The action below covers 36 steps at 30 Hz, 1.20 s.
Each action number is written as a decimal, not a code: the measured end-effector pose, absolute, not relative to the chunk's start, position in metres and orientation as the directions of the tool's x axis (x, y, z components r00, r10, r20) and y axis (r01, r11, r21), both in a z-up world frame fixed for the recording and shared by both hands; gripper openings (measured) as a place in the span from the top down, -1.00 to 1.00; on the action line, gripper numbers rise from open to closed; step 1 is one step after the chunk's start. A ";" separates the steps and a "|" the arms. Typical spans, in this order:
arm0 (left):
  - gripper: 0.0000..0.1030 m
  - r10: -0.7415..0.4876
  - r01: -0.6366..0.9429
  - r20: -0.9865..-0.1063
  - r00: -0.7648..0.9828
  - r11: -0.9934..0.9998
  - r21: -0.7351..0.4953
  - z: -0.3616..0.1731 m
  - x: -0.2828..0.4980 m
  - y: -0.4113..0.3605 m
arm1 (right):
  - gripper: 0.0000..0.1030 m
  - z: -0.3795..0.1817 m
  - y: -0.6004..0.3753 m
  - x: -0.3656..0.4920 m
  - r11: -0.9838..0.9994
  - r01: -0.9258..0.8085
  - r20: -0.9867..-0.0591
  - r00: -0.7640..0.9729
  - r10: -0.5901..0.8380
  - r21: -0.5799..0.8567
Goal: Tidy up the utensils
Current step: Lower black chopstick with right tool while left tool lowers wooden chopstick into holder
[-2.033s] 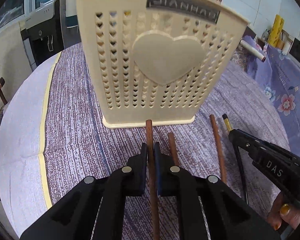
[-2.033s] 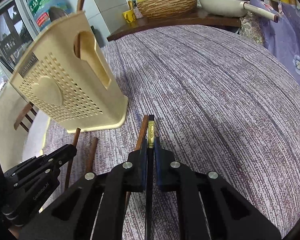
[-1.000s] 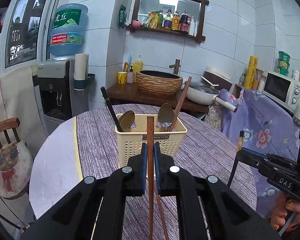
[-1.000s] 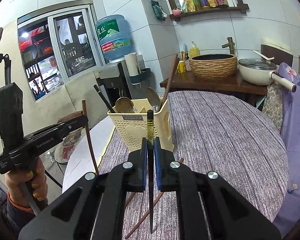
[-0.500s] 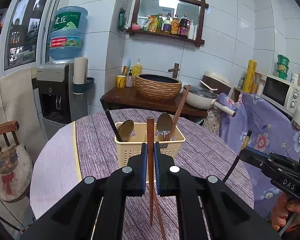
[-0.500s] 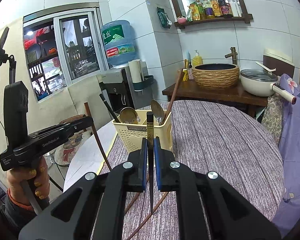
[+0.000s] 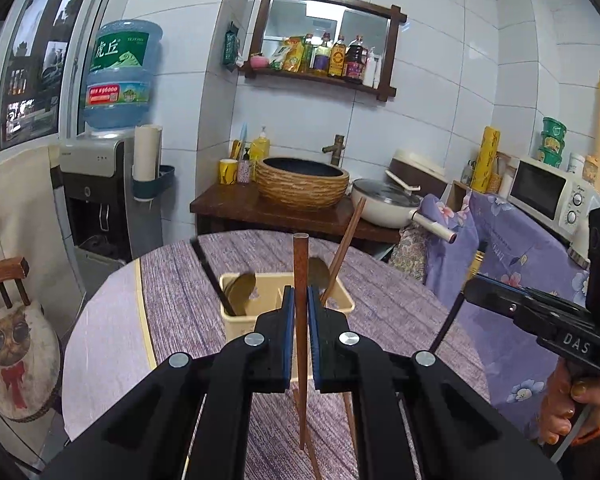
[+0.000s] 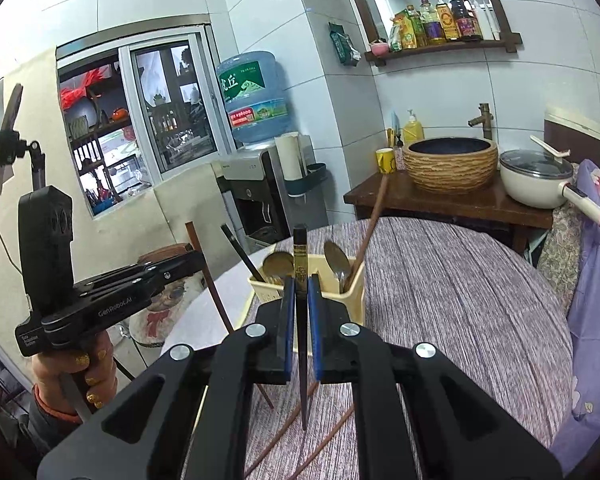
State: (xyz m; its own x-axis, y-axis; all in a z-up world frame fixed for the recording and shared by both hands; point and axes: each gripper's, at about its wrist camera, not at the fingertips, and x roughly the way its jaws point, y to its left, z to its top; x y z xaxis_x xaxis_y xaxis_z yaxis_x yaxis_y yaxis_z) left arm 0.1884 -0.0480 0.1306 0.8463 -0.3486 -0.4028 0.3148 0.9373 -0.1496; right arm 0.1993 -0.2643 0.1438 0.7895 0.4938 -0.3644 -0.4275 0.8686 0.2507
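- Now pinched upright between the blue pads of the left gripper (image 7: 300, 332): a brown chopstick (image 7: 300, 300).
- Likewise clamped in the right gripper (image 8: 301, 328): a black chopstick (image 8: 300, 264), gold-banded near its top.
- Both grippers are seen higher above the utensil basket (image 7: 340, 304) than half a second ago.
- Held in the basket: two spoons and two chopsticks.
- Left lying on the purple tablecloth (image 8: 460, 300): two brown chopsticks (image 8: 320, 440).

Ahead of me the basket (image 7: 344, 307) mouth is crowded by spoons (image 8: 337, 262) and leaning chopsticks (image 7: 342, 256); the tabletop (image 8: 460, 300) to its right lies open.
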 end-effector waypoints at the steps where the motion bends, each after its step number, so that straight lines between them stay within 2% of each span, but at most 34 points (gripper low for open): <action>1: 0.85 -0.353 0.321 -0.395 0.848 0.936 -0.148 0.137 0.189 -0.048 | 0.85 0.152 -0.263 0.202 0.866 -0.433 -0.355 0.791 0.498 0.249; 10: 0.85 -0.361 0.330 -0.283 0.888 0.932 -0.151 0.222 0.208 -0.041 | 0.85 0.230 -0.251 0.234 0.875 -0.434 -0.263 0.837 0.480 0.216; 15: 0.85 -0.327 0.295 -0.258 0.909 0.943 -0.154 0.238 0.232 -0.042 | 0.85 0.251 -0.241 0.258 0.901 -0.396 -0.233 0.872 0.430 0.179; 22: 0.85 -0.289 0.248 -0.267 0.919 0.953 -0.174 0.219 0.265 -0.038 | 0.85 0.230 -0.237 0.290 0.915 -0.352 -0.248 0.885 0.394 0.199; 36: 0.85 -0.251 0.207 -0.382 0.889 0.966 -0.153 0.142 0.281 -0.049 | 0.85 0.158 -0.217 0.312 0.939 -0.299 -0.336 0.878 0.340 0.168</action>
